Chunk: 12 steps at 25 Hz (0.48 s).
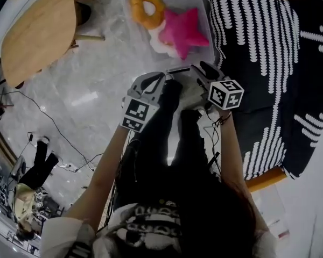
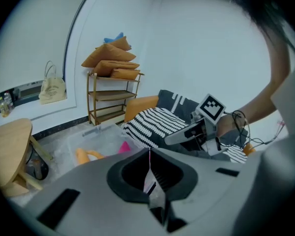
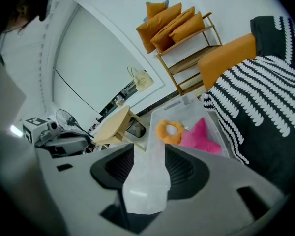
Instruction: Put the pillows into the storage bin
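Two pillows lie in the clear storage bin (image 1: 133, 36) on the floor, well ahead of both grippers and apart from them: an orange ring pillow (image 1: 146, 9) and a pink star pillow (image 1: 184, 30) touching it. The left gripper (image 1: 166, 79) and the right gripper (image 1: 192, 70) are held side by side near the person's body, tips pointing toward the bin. Each gripper's own view shows its jaws pressed together with nothing between them. The gripper views show what the head view does not: a wooden shelf (image 2: 113, 100) against the wall, stacked with orange cushions (image 2: 110, 63), and a tote bag (image 2: 52, 88) hanging near it. Only the head view shows something white under the star. The ring is plump with an open middle; the star is bright and five-pointed. A black-and-white striped sofa (image 1: 258, 63) stands just beside the bin.
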{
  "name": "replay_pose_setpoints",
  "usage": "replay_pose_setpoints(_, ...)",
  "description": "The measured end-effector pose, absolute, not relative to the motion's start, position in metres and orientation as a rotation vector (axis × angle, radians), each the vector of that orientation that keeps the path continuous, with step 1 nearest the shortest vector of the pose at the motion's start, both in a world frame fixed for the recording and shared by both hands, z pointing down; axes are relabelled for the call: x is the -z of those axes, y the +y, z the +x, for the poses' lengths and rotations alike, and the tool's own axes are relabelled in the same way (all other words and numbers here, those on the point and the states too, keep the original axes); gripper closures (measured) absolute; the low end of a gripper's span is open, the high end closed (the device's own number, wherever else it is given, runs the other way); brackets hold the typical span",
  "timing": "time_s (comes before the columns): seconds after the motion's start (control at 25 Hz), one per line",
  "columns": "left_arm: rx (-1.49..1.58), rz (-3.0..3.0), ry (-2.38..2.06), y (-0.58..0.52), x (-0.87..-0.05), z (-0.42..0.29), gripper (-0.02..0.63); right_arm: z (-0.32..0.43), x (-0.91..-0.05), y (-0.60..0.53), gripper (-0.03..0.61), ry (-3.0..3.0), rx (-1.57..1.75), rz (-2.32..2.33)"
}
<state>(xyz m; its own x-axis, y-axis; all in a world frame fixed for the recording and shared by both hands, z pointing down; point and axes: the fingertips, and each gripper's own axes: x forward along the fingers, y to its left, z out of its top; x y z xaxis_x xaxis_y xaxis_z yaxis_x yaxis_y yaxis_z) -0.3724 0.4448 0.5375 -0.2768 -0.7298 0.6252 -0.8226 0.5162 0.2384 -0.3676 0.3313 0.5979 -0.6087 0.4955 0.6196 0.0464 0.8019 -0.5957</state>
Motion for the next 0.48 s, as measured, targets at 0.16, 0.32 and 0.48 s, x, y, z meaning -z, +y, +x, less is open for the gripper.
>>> replay_pose_setpoints(0.16,-0.197,1.312,-2.035,0.427,-0.539,-0.360,0.607,-0.335,-0.599,0.317,0.383,-2.163,-0.727,-0.330)
replay_pose_setpoints(0.32,-0.230,1.399,-2.002,0.402,-0.532,-0.327,0.607,-0.290,-0.589,0.301,0.383,-2.209,-0.784,-0.245)
replay_pose_setpoints(0.48,-0.278,1.492,-1.978,0.377,-0.522,-0.280,0.607,-0.243,-0.574,0.284,0.383,-2.275,-0.842,-0.177)
